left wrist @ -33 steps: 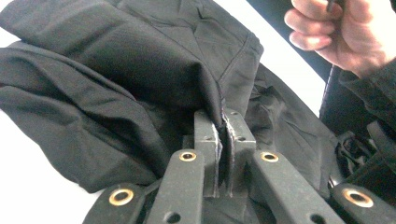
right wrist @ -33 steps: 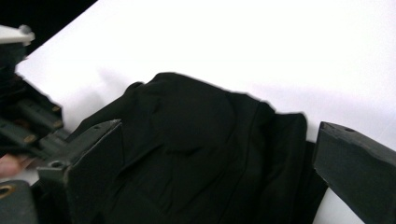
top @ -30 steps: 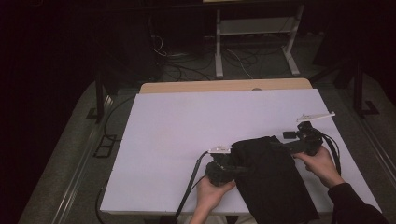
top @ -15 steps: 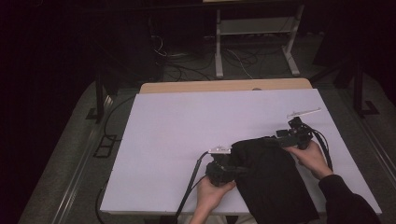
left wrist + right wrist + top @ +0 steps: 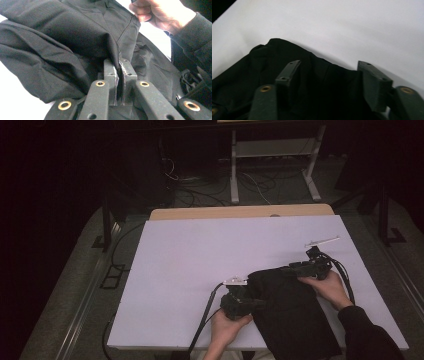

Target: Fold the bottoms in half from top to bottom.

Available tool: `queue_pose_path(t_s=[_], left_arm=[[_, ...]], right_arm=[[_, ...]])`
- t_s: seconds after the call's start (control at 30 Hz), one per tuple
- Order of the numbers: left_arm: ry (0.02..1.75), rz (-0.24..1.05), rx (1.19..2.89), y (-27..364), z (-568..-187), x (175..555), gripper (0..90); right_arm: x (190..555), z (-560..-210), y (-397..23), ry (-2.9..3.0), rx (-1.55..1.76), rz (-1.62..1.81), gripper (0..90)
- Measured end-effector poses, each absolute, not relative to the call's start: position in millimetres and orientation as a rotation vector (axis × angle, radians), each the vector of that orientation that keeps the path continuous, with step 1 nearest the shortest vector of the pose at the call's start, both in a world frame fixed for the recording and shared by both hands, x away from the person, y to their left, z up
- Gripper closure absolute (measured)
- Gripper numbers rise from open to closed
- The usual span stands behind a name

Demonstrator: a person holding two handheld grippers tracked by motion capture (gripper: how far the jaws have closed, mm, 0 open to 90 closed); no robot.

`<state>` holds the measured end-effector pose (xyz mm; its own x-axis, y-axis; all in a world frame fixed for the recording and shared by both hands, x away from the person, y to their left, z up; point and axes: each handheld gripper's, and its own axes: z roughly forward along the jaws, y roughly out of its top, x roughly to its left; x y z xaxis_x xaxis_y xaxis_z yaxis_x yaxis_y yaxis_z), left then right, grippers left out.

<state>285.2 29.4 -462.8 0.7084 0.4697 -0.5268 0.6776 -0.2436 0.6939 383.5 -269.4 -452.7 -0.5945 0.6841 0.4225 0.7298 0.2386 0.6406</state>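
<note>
The left gripper (image 5: 119,75) view shows its fingers clamped on a fold of the black garment (image 5: 290,310); the right gripper (image 5: 332,82) view shows fingers just closing, apart around its edge on the white desk (image 5: 200,255).

Garment (image 5: 290,315) lay on table (image 5: 200,250), near-right (over the near edge); left gripper (image 5: 240,302) at its left, right gripper (image 5: 310,266) at far-right corner.

Dark sleeve (image 5: 367,335) on right arm; black tool arms w/ brass-ringed screws (image 5: 100,83), black cable (image 5: 202,322).
</note>
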Motion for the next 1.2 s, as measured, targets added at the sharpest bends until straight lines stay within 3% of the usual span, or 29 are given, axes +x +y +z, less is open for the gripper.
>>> queue_pose_path(t_s=[0.33,0.5,1.2], left_arm=[[0.885,-0.262,1.892,28,-465,285,84.4],[0.887,-0.262,1.885,27,-465,284,84.3],[0.87,-0.244,1.884,29,-464,281,79.5]], right_arm=[[383,-453,-265,-2.465,-1.377,-1.276,62.8],[380,-449,-265,-2.427,-1.346,-1.314,81.0],[352,-427,-271,-2.232,-1.329,-1.467,82.9]])
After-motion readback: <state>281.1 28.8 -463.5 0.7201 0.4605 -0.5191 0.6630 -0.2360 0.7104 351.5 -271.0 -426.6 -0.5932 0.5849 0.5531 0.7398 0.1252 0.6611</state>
